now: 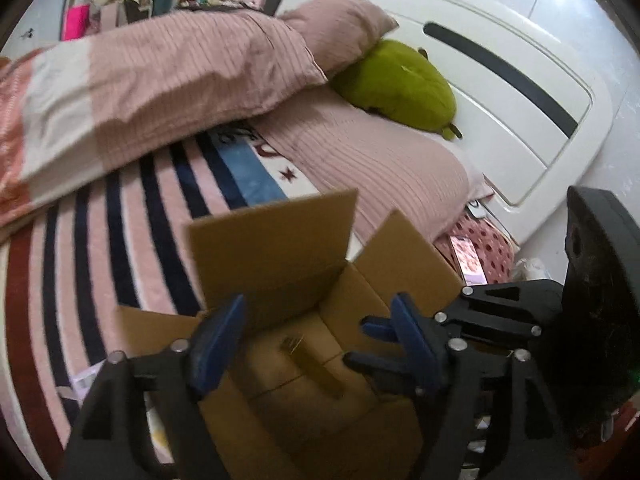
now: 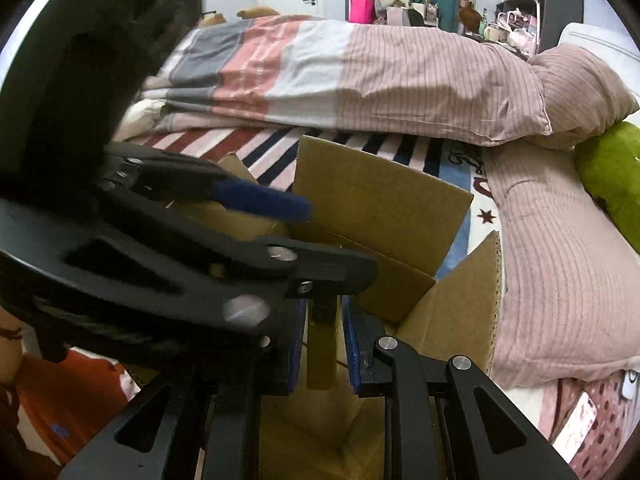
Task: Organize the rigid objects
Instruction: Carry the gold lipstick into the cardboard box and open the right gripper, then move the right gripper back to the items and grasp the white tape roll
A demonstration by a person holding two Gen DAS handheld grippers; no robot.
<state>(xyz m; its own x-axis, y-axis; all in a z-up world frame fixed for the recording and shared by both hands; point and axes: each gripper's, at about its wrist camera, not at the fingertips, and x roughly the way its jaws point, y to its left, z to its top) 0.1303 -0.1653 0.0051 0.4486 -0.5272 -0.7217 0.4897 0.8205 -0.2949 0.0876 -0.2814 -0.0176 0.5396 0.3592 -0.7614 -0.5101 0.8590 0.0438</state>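
Observation:
An open cardboard box [image 1: 276, 248] stands on the bed, its flaps up. A flat tan stick with a dark end [image 1: 316, 366] lies on the box floor. Right over it, inside the box mouth, my left gripper [image 1: 319, 300] hangs open, its blue pads wide apart and nothing between them. My right gripper [image 1: 356, 343] reaches in from the right, shut. In the right wrist view the stick [image 2: 323, 356] shows through the narrow slit between the right gripper's [image 2: 323, 320] pads, lower down in the box [image 2: 380, 200]. The left gripper [image 2: 338, 240] crosses just above it.
The box sits on a striped blanket [image 1: 132, 248]. A folded striped duvet [image 1: 160, 80], pink pillows [image 1: 380, 168] and a green plush [image 1: 400, 84] lie beyond, against a white headboard [image 1: 520, 128]. A phone [image 2: 576, 424] rests on dotted fabric at the bed's edge. A person's orange garment [image 2: 72, 392] is at lower left.

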